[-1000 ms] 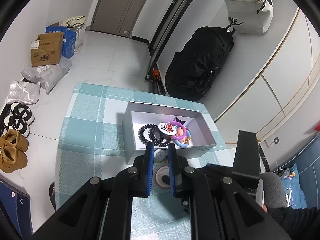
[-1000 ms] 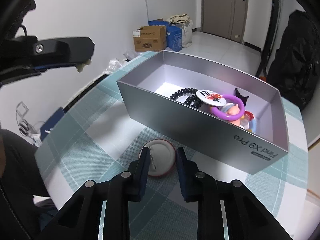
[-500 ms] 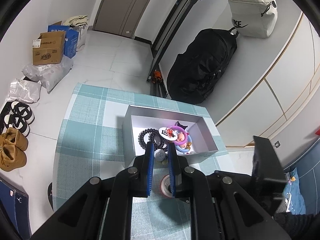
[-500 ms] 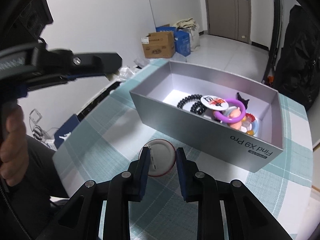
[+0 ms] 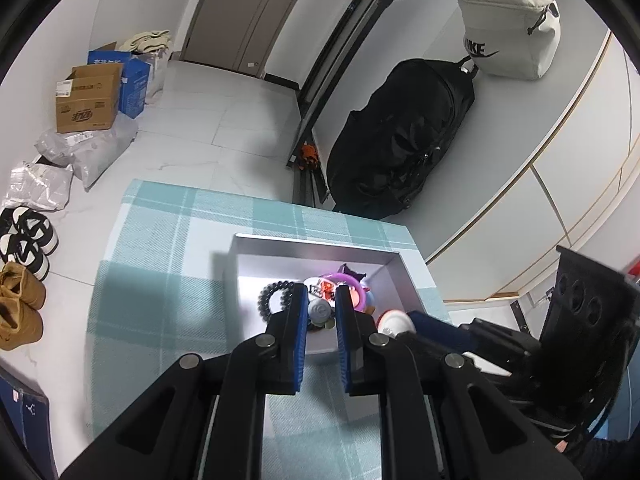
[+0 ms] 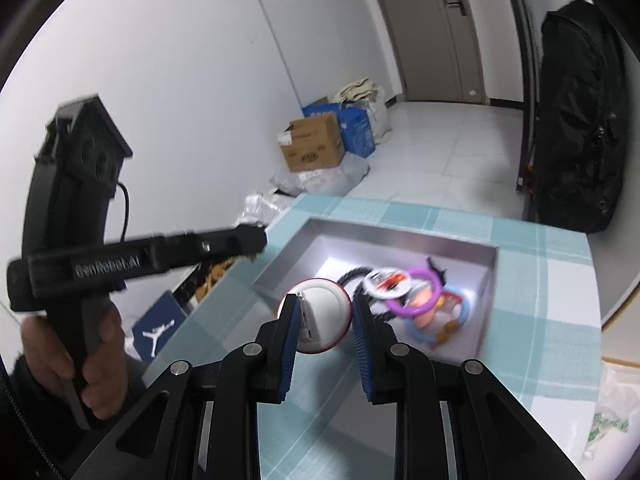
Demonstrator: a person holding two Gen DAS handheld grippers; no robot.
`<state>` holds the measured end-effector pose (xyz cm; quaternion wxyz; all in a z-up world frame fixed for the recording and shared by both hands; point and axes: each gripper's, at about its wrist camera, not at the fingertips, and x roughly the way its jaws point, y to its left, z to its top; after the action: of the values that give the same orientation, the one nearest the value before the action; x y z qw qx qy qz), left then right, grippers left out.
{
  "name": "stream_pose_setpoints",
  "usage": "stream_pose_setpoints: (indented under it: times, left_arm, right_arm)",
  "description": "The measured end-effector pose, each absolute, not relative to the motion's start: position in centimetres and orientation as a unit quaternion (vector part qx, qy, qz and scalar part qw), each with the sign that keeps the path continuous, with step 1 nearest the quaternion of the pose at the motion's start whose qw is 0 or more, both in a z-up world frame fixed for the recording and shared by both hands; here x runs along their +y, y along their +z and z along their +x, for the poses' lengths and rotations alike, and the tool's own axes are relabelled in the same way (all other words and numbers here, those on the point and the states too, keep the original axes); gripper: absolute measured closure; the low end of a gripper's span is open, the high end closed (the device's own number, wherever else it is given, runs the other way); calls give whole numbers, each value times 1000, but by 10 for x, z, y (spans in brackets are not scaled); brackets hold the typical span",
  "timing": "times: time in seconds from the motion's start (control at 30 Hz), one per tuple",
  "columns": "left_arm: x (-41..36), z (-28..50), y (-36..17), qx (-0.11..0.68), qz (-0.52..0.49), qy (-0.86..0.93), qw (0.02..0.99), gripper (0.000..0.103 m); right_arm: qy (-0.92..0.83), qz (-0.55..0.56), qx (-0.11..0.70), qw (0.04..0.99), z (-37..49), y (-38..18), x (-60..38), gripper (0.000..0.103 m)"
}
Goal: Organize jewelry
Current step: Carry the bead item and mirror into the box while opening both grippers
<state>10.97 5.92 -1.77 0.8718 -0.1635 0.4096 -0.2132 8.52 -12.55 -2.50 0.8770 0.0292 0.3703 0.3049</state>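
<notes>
A silver open box (image 5: 409, 284) (image 6: 288, 258) sits on the teal checked tablecloth and holds a black bead bracelet (image 5: 272, 295), a round badge (image 6: 386, 280), a purple ring (image 6: 418, 292) and other small trinkets. My left gripper (image 5: 321, 310) is shut on a small grey round charm (image 5: 319, 312) and holds it above the box's near edge. My right gripper (image 6: 323, 318) is shut on a white round badge with a red rim (image 6: 320, 316), lifted off the table in front of the box; it also shows in the left wrist view (image 5: 394, 320).
The teal tablecloth (image 5: 160, 264) covers a small table. On the floor are cardboard boxes (image 5: 90, 96), plastic bags and shoes (image 5: 20, 240) at the left, and a black duffel bag (image 5: 400, 140) behind the table. A white bag (image 5: 506, 28) hangs on the wall.
My right gripper has lifted the white badge off the table and carried it up toward the box. My left gripper has risen and moved over the box's near edge with the grey charm.
</notes>
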Motion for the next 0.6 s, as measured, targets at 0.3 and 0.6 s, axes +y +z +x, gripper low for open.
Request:
stream_pose_setpoints:
  times: [0.3, 0.6]
  left_arm:
    - [34, 136, -30, 433, -150, -215, 862, 94]
    - [25, 148, -40, 453, -140, -212, 855, 94]
  right_arm:
    - [284, 76, 376, 879, 119, -25, -145, 78]
    - [278, 98, 397, 869, 144, -37, -158, 78]
